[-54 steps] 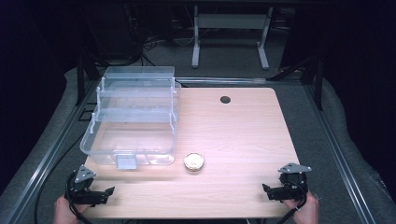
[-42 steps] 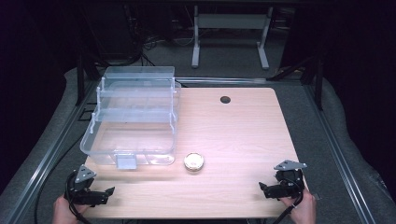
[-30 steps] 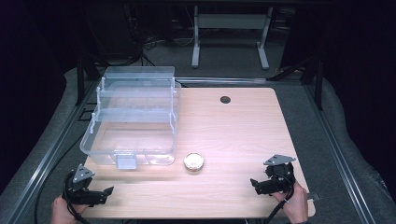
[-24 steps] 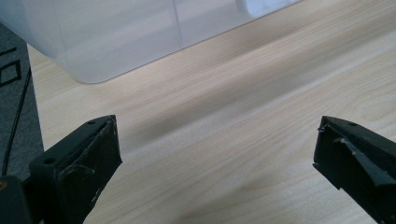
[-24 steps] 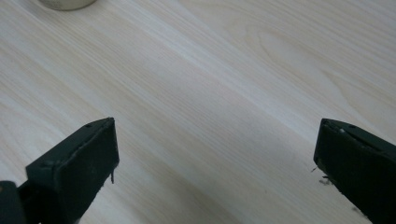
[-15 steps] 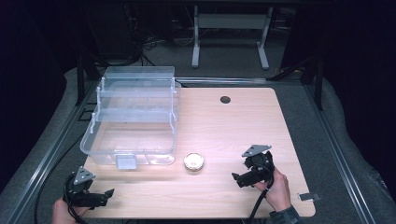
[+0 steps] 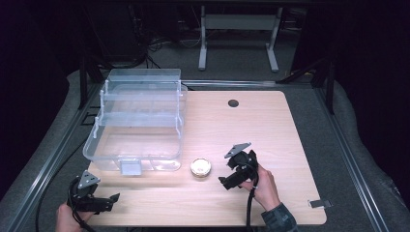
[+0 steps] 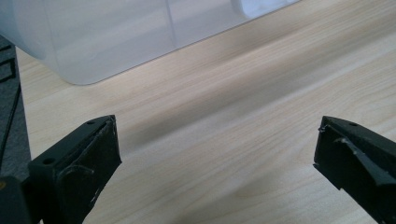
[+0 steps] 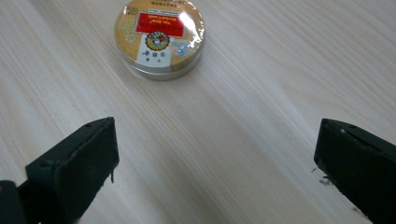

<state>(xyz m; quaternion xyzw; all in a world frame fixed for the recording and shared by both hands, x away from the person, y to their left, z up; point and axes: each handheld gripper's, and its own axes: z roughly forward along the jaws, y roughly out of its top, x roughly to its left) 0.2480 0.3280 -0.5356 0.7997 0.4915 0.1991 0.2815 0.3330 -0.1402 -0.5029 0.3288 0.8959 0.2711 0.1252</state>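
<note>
— Jaws on both sides stand wide apart, gripping nothing. How is the right gripper (image 7: pixel 225 182) placed?

— Low over the desk (image 7: pixel 270 130), pointing at the tin (image 7: pixel 200 167), which lies flat just left of it. In the right gripper view the tin (image 9: pixel 159 36) sits ahead of the jaws, not between them, with bare wood all around.

— And the left gripper (image 7: pixel 113 198)?

— At the near left corner of the desk, well apart from the tin, held in a hand (image 7: pixel 65 218). Its view shows pale wood grain and the box (image 8: pixel 116 32) close ahead.

— Describe the surface.

— Light wood with rounded corners and a dark round hole (image 7: pixel 233 103) near the far edge. A clear plastic box (image 7: pixel 138 125) with stepped trays stands on the left half, the tin near its front right corner but not touching.

— The room?

— Dim. Grey carpet (image 7: pixel 358 116) surrounds the desk, metal rails run along both sides, and a white frame (image 7: pixel 237 24) stands behind, with cables on the floor.
</note>
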